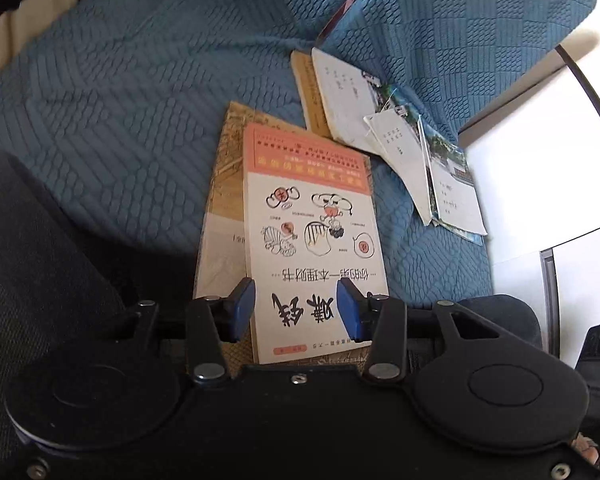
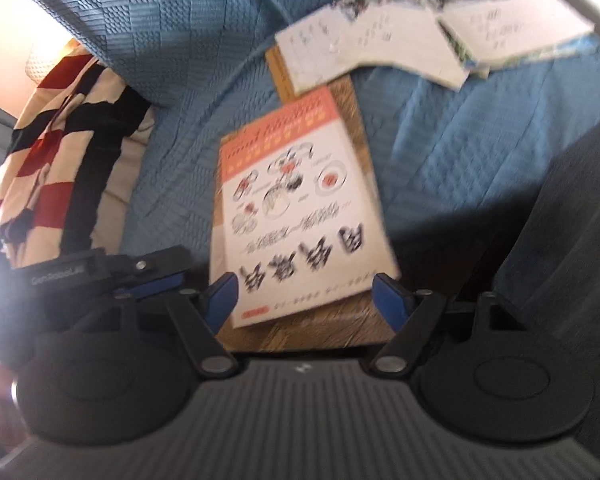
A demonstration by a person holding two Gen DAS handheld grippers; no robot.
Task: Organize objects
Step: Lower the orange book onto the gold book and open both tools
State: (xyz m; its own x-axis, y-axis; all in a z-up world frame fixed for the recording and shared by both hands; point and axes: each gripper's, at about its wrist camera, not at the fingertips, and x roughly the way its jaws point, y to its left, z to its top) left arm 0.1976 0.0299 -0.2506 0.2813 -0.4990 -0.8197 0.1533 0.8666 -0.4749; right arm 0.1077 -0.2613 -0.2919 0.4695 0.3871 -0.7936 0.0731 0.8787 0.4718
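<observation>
Motion blur obscures right view print; white book [image 1: 312, 240] largely hides brown book [image 1: 220, 184] beneath. Left hand-held gripper [image 1: 296, 308] and right hand-held gripper [image 2: 306, 300] are held agape, nothing clamped.

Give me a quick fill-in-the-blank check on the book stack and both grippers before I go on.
1. The white-and-orange book lies on top of a ____ book.
2. Both books rest on a quilted cover coloured ____.
3. The left gripper has its jaws ____, with nothing pinched.
4. The loose papers lie ____ the stack, away from the right gripper.

Missing words: brown; blue; open; beyond
</observation>
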